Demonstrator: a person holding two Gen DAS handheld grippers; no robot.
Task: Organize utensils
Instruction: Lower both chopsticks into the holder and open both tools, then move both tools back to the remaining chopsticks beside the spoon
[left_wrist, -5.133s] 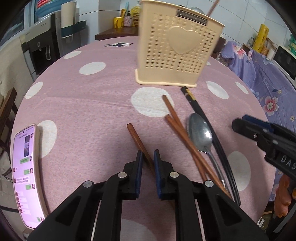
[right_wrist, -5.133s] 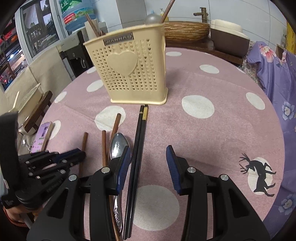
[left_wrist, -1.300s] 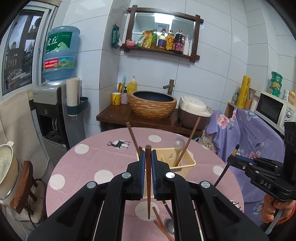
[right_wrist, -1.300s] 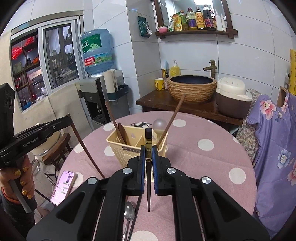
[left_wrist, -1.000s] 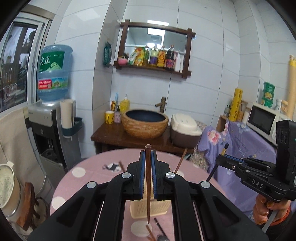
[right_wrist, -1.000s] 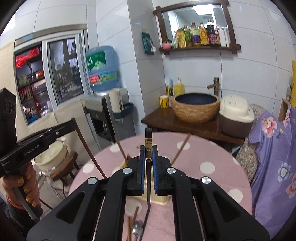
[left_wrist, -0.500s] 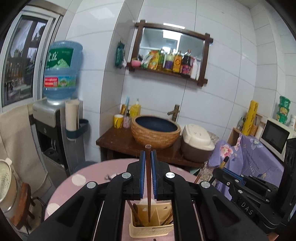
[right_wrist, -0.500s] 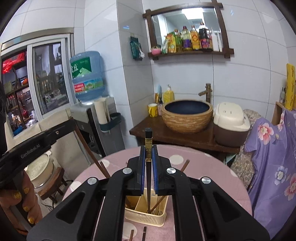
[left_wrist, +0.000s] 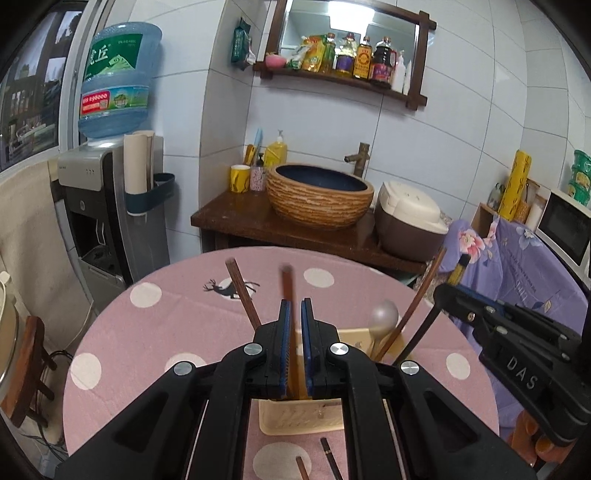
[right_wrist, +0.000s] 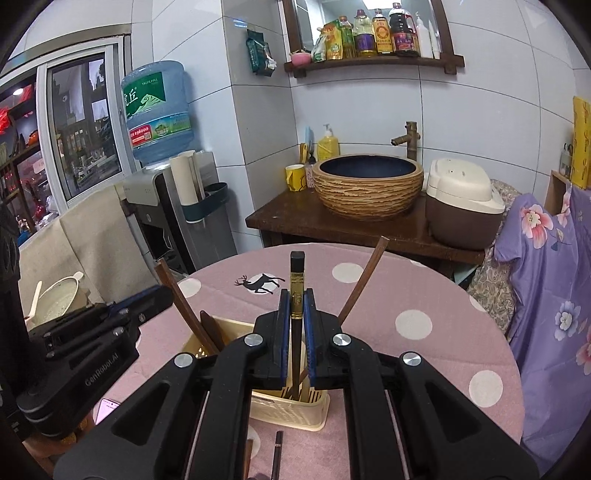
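Left wrist: polka-dot pink table (left_wrist: 155, 332); tiled wall (left_wrist: 461, 122)

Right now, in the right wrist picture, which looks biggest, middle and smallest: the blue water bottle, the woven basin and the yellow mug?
As they look in the right wrist view:
1. Woven basin, largest
2. Blue water bottle, a bit smaller, though close enough that I'm unsure
3. Yellow mug, clearly smallest
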